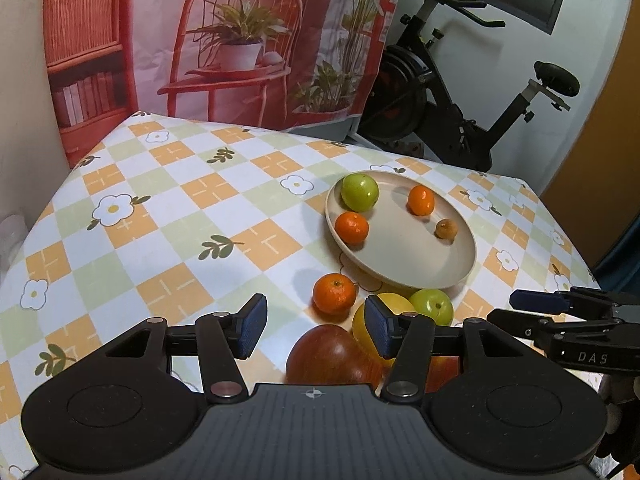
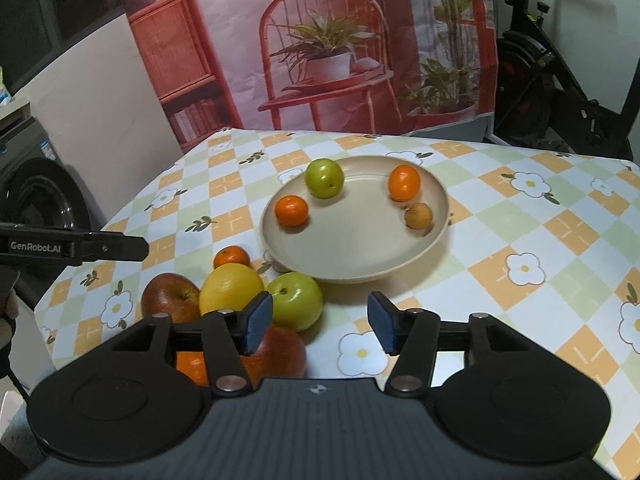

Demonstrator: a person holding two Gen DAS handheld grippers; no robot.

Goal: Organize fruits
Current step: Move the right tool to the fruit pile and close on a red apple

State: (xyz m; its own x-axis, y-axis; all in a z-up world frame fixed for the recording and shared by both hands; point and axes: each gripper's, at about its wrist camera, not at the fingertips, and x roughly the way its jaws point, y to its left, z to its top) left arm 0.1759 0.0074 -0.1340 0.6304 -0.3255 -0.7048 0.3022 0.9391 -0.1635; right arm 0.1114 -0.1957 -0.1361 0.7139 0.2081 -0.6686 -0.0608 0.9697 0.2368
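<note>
My left gripper (image 1: 316,328) is released, its blue pads spread wide above the loose fruit, and my right gripper (image 2: 320,322) is likewise spread with nothing between its pads. Nearest me on the tabletop (image 2: 560,220) I count a cluster off the plate: two red apples (image 2: 170,298), one of them partly hidden under the right gripper, one lemon (image 2: 230,286), one green apple (image 2: 296,300), a tangerine (image 2: 231,257) just behind the lemon, and an orange piece (image 2: 191,364) I can only glimpse under the gripper frame. Just beyond, the beige plate (image 2: 352,248) holds four fruits, well apart: one green apple (image 2: 325,178), two tangerines (image 2: 291,211), and one small brown fruit (image 2: 418,216). The tabletop wears a checked orange, green and white cloth with daisies. Behind it hangs a backdrop (image 2: 320,60) printed with a red chair and potted plants, with an exercise bike (image 1: 460,92) to the right.
</note>
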